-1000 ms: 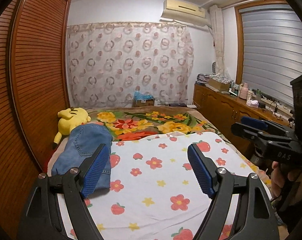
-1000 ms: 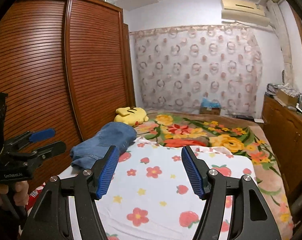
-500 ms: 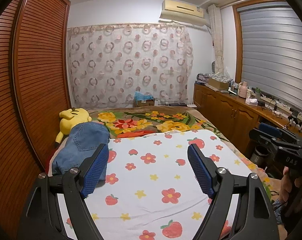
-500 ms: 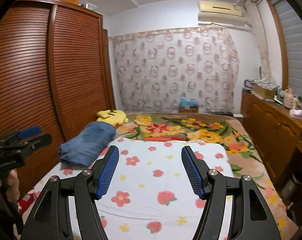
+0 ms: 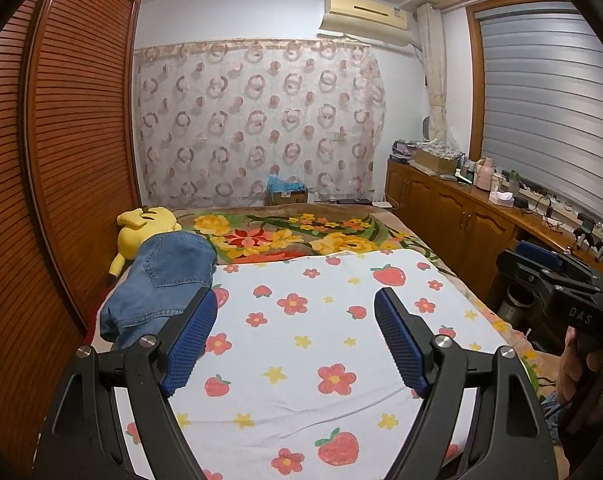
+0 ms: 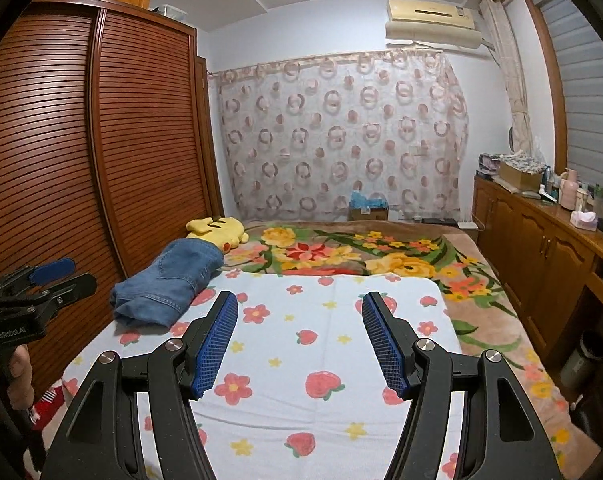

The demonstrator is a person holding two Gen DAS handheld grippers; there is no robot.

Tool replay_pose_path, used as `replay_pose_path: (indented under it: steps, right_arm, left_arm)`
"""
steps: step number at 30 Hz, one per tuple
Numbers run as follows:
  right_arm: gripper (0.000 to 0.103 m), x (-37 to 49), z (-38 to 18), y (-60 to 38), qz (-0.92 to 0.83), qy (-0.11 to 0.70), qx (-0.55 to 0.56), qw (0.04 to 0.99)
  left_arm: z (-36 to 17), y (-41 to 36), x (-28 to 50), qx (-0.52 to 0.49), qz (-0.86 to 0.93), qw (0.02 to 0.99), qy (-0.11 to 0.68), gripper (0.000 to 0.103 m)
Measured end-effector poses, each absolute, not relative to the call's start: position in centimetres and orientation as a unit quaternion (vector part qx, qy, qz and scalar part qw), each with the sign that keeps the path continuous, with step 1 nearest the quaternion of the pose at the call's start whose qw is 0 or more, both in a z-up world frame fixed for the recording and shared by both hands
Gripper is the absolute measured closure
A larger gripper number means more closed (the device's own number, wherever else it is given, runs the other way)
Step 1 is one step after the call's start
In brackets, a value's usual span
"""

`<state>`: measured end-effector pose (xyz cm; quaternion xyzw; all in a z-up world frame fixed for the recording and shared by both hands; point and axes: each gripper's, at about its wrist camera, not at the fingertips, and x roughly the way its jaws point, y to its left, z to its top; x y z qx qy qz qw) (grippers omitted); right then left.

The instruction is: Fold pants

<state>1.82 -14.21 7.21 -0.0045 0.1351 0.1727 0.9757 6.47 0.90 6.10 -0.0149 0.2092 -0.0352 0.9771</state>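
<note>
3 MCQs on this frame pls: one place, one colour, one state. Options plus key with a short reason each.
1. Where do the jeans lie?
A. left edge of bed, near the wardrobe
B. on the cabinet
C. on the floor

2. Colour of the plush toy?
A. pink
B. yellow
C. green

3. State of the left hand-held gripper and right hand-held gripper?
A. both shut on jeans
B. one holds the sheet
C. both open, holding nothing

Key: A, denim bundle lies beside the wardrobe; B, yellow plush behind the jeans; C, wide gaps between pads, floral sheet visible between.

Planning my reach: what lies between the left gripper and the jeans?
Only bare flower-print sheet: the right wrist view shows nothing between the left gripper and the jeans.
</note>
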Motion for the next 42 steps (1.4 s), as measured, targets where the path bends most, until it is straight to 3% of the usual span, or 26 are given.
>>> replay_pose_path:
  steps: [42]
  right_arm:
    - [0.036, 1.1, 6.1, -15.1, 0.179, 0.127, -0.014, 0.975]
  left_arm:
    - [5.9, 1.1, 6.5, -0.015, -0.036, 0.977, 0.208, 0.022]
